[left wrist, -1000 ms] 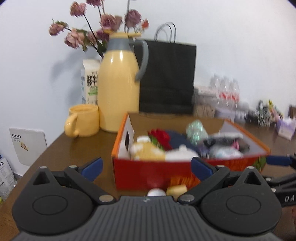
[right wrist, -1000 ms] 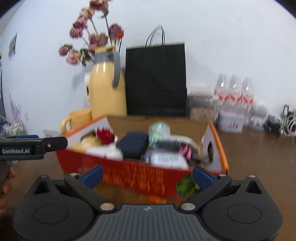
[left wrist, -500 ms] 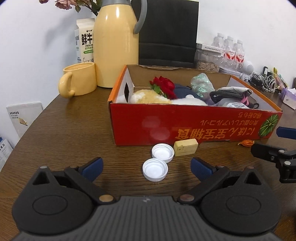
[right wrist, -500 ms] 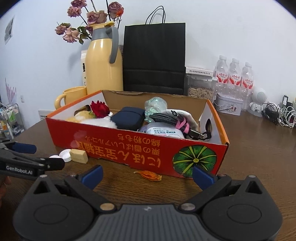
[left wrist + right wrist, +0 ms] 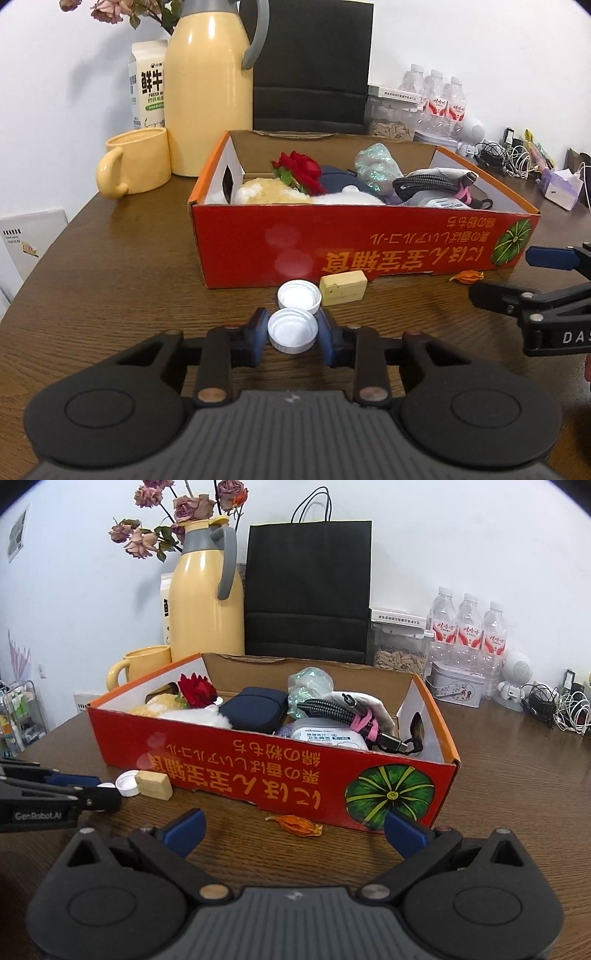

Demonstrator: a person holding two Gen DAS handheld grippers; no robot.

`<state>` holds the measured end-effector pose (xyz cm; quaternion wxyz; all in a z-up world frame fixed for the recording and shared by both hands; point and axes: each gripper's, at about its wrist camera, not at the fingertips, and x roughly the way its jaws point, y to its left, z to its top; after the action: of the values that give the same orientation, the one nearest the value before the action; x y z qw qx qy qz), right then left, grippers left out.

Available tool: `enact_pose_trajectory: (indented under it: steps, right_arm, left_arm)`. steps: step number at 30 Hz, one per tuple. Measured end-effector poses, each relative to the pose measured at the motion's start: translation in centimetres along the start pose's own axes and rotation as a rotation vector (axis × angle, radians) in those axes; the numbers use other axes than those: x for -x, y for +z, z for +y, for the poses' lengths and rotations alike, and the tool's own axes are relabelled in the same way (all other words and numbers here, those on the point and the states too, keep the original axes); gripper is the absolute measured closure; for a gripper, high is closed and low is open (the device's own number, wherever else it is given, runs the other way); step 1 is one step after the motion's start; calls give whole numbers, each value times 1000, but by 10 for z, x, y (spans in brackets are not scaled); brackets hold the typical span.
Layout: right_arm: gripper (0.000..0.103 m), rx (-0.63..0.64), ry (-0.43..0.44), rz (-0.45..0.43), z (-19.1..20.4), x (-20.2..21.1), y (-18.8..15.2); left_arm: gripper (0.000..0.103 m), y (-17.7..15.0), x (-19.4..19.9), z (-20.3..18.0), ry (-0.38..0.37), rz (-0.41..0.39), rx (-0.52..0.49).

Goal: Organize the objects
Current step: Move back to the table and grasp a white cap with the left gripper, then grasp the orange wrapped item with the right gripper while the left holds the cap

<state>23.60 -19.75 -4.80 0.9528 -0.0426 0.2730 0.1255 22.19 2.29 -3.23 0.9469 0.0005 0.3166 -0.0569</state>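
My left gripper (image 5: 292, 331) is shut on a white bottle cap (image 5: 292, 330) that rests on the wooden table. A second white cap (image 5: 299, 296) and a small pale wooden block (image 5: 342, 287) lie just beyond it, against the red cardboard box (image 5: 369, 243). The box holds a red flower (image 5: 301, 171), a dark pouch, a cable and other items. My right gripper (image 5: 293, 827) is open and empty, low over the table, with an orange wrapper (image 5: 297, 824) lying just ahead between its fingers. The box (image 5: 258, 760) stands behind the wrapper.
A yellow thermos jug (image 5: 208, 88), yellow mug (image 5: 135, 166), milk carton (image 5: 147, 86) and black paper bag (image 5: 310, 66) stand behind the box. Water bottles (image 5: 467, 627), a tin (image 5: 456, 686) and tangled cables (image 5: 557, 705) are at the back right.
Both grippers have tilted down and lowered toward the table. My left gripper has moved forward and closed on the nearer white cap. My right gripper stays open.
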Motion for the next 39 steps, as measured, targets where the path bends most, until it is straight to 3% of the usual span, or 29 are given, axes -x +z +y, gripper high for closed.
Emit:
enact_pose_trajectory:
  steps: [10,16,20,25,31,39]
  right_arm:
    - [1,-18,-33,-2,-2,-5,1]
    - [16,-35,-51,6,0,-11,2]
    - [32,-61,-71,28,4,-19,4]
    - [41,-71,-103,56,11,-29,6]
    - [42,-86,-131,77,17,-35,6]
    - [61,-89,-148,82,22,-36,6]
  left_arm:
    - [73,4,9,6,34,-57,41]
    - [73,6,14,5,40,-85,38]
    - [73,5,15,5,39,-90,36]
    - [73,5,19,3,37,-103,34]
    - [73,5,21,3,32,-110,33]
    - [73,5,23,2,24,-113,30]
